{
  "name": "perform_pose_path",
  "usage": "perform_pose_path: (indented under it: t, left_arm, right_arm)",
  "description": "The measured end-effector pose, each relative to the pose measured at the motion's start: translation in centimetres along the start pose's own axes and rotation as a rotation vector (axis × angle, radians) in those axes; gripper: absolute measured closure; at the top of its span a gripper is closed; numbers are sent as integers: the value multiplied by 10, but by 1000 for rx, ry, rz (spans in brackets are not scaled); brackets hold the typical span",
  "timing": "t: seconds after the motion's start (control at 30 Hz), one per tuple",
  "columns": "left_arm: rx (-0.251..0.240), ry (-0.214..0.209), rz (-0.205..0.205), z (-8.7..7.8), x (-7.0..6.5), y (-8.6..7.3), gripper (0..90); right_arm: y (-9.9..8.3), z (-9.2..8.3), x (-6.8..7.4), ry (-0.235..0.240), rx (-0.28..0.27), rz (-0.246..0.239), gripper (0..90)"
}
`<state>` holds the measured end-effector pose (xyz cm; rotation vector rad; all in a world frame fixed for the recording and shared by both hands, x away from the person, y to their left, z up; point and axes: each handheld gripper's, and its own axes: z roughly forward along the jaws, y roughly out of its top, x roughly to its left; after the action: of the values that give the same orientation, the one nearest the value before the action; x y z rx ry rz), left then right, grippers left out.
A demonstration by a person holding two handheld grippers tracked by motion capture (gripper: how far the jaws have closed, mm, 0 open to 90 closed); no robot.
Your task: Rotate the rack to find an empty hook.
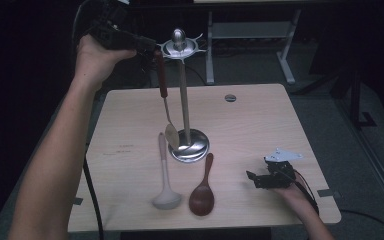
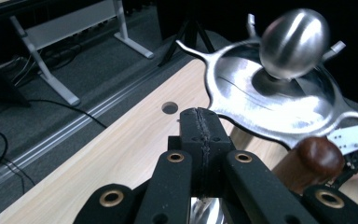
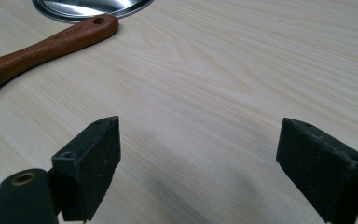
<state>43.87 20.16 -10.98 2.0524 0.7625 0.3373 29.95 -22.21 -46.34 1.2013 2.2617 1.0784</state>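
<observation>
1. a dim room with dark floor and a grey frame behind; a pale wooden desk (image 1: 130, 115) carries a steel utensil stand (image 1: 184, 100) near its middle.
2. the left claw (image 1: 152, 49) is up at the stand's top disc (image 2: 279, 100), at about 11 o'clock from the stand's base. in the left gripper view its jaws are pressed flat together, with nothing visible between them.
3. a spoon with a dark wooden handle (image 1: 162, 82) hangs beside the pole, its knob (image 2: 319, 156) just under the disc's rim and right beside the claw. whether it already sits on a hook or not, i cannot tell.
4. to do this step well, judge the hang first: the handle should drop straight, bowl clear of the base.
5. then draw the left claw away level and slowly, so it doesn't brush the knob and swing the spoon.
6. the right claw (image 1: 258, 177) rests on the desk at 4 o'clock, jaws wide apart and empty.
7. a white ladle (image 1: 165, 172) and a wooden spoon (image 1: 203, 187) lie at 6 o'clock of the base, likely next.
</observation>
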Motion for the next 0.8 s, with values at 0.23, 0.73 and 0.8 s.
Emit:
perform_pose_path:
  t: [0.23,0.73,0.8]
  left_arm:
    - [-16,-11,-19,6,8,3,899]
    - [0,4,-23,-15,5,-19,898]
    - [4,4,-22,-19,5,-25,898]
  right_arm:
    - [0,0,0,2,1,0,136]
    - [0,1,1,12,4,-5,136]
    - [0,2,1,14,3,-12,136]
